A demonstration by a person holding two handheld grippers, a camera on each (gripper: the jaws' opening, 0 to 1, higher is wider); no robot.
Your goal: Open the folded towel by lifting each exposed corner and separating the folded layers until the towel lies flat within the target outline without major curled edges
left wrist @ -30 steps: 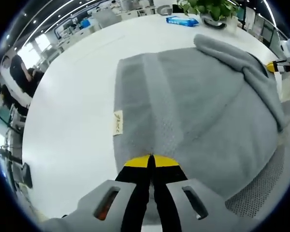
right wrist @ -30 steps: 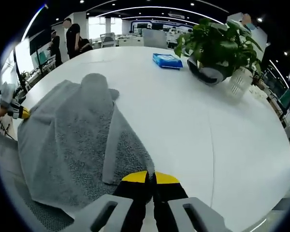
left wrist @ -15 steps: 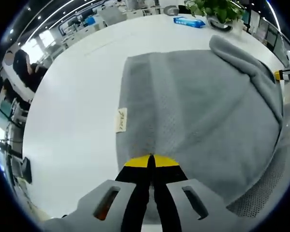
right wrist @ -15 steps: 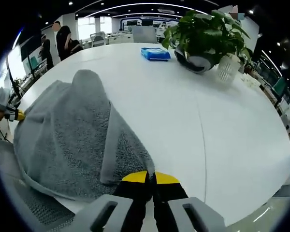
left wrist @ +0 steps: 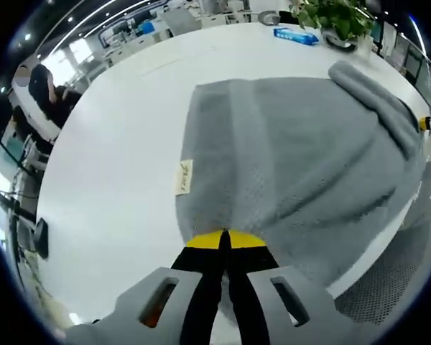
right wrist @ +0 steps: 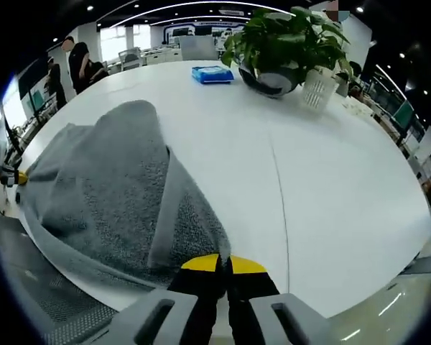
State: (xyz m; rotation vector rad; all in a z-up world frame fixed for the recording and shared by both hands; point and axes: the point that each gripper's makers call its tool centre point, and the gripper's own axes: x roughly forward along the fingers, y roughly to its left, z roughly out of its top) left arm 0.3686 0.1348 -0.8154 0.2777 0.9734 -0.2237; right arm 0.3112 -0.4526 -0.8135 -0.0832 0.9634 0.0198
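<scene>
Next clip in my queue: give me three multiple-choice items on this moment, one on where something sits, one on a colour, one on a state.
1. Where does the blue packet lie on the white table?
A. On the towel
B. On the far side, beside the potted plant
C. Between the right gripper's jaws

2. What colour is the towel?
A. Grey
B. Red
C. Green

3. How do the jaws of the left gripper stand?
A. Wide open above the table
B. Shut on the towel's near edge
C. Shut on the blue packet

Answers:
1. B: in the right gripper view the packet lies on bare table next to the plant's pot, far from the towel.
2. A: both views show grey cloth, with a small pale label at its edge.
3. B: the yellow tips meet, with towel edge between them; the right gripper does likewise.
</scene>
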